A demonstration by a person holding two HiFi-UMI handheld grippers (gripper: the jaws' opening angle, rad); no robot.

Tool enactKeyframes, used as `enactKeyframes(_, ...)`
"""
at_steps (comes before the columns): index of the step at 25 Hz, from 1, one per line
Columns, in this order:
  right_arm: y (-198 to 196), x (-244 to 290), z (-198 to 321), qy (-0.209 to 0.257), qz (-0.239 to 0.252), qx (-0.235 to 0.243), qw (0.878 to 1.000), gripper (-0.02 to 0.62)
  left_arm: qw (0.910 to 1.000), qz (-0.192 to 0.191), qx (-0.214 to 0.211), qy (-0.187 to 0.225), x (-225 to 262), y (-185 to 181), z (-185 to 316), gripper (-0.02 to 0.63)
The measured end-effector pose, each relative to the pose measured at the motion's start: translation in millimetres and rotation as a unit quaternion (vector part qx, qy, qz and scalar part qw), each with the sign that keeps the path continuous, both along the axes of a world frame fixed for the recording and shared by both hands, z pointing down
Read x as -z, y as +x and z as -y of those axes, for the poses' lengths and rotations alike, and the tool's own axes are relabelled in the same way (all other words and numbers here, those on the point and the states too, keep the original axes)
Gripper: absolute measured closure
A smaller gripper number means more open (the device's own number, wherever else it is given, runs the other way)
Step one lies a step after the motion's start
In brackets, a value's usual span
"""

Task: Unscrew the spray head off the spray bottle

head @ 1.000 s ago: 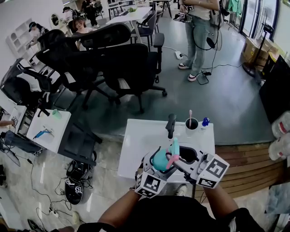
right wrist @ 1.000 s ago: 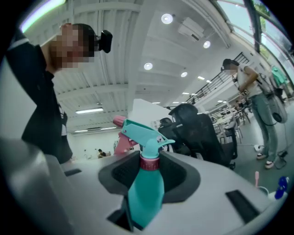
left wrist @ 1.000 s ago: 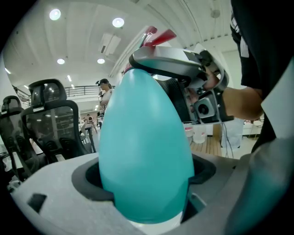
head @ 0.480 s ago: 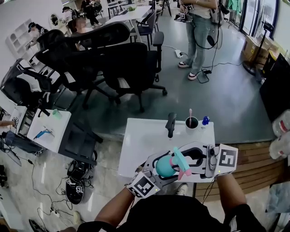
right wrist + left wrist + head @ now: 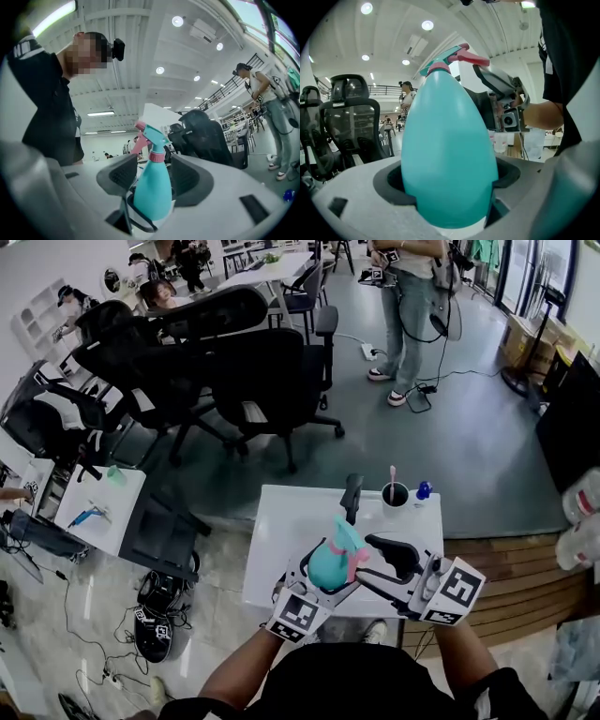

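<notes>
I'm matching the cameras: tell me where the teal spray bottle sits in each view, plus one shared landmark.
Head view: spray bottle low centre.
Left gripper view: the bottle fills the centre, very near.
Right gripper view: the bottle lower centre, smaller.
Shared landmark: its pink trigger.

The jaws of the right gripper (image 5: 151, 177) are seen apart, having just been opening. A teal spray bottle (image 5: 152, 194) is framed upright between them, and a gap is left between its neck and the dark pads (image 5: 117, 174) on either side. The bottle is topped by a pink collar (image 5: 157, 156) and a teal spray head (image 5: 153, 134) with a pink trigger (image 5: 137, 142). A black-shirted person (image 5: 51, 108) is seen at left, and a black office chair (image 5: 211, 136) behind at right.
</notes>
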State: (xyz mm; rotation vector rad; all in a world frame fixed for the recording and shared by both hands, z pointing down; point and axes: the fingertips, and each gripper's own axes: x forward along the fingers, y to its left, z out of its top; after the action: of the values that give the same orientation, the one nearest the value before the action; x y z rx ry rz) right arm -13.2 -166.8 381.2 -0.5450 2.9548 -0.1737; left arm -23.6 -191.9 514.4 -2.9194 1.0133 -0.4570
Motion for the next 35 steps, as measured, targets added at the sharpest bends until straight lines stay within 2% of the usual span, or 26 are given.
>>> enactKeyframes(4,-9.8,-0.8,-0.1,-0.018,0.006,-0.033,0.999,0.380,0.9995,0.023,0.020,-0.003,-17.3,0.9,1.7,0.144)
enactKeyframes(11,-17.4,-8.7,12.7,-0.062,-0.002,-0.141,0.988,0.390,0.9978,0.051,0.041,0.010,-20.0,2.3,3.1,0.144)
enactKeyframes(13,-17.0,-8.2,14.6,-0.065,-0.003,-0.156,0.986,0.400,0.9972,0.059,0.041,0.021,-17.5,3.6,2.5,0.144)
enactKeyframes(15,-15.8,-6.5,14.6,-0.065,-0.001,-0.163,0.984,0.451,0.9969,0.062,0.042,0.027,-15.4,3.2,1.4,0.144)
enactKeyframes(17,-15.2,-5.0,13.2,-0.063,0.001,-0.159,0.985,0.456,0.9970,0.061,0.039,0.029,-14.3,2.8,-0.2,0.144)
enactKeyframes(21,-14.7,2.0,6.2,-0.046,0.007,-0.103,0.994,0.457,0.9990,0.035,-0.004,0.028,-6.6,9.0,-10.9,0.144)
enactKeyframes(25,-14.5,7.0,-9.8,-0.006,-0.022,0.013,1.000,0.459,0.9965,0.023,-0.072,0.036,-0.9,16.7,-27.6,0.144)
enactKeyframes(27,-15.3,11.2,-26.1,0.024,-0.037,0.084,0.996,0.459,0.9915,0.009,-0.124,0.039,3.4,23.1,-43.3,0.144)
enactKeyframes(31,-14.6,21.2,-57.4,0.040,-0.050,0.196,0.979,0.459,0.9751,-0.013,-0.217,0.044,13.9,35.5,-71.6,0.144)
enactKeyframes(33,-12.5,22.7,-61.3,0.051,-0.050,0.220,0.973,0.459,0.9694,-0.023,-0.241,0.041,18.8,39.6,-77.3,0.144)
enactKeyframes(35,-12.7,22.9,-56.6,0.060,-0.045,0.208,0.975,0.456,0.9695,-0.032,-0.239,0.042,25.4,40.9,-73.8,0.144)
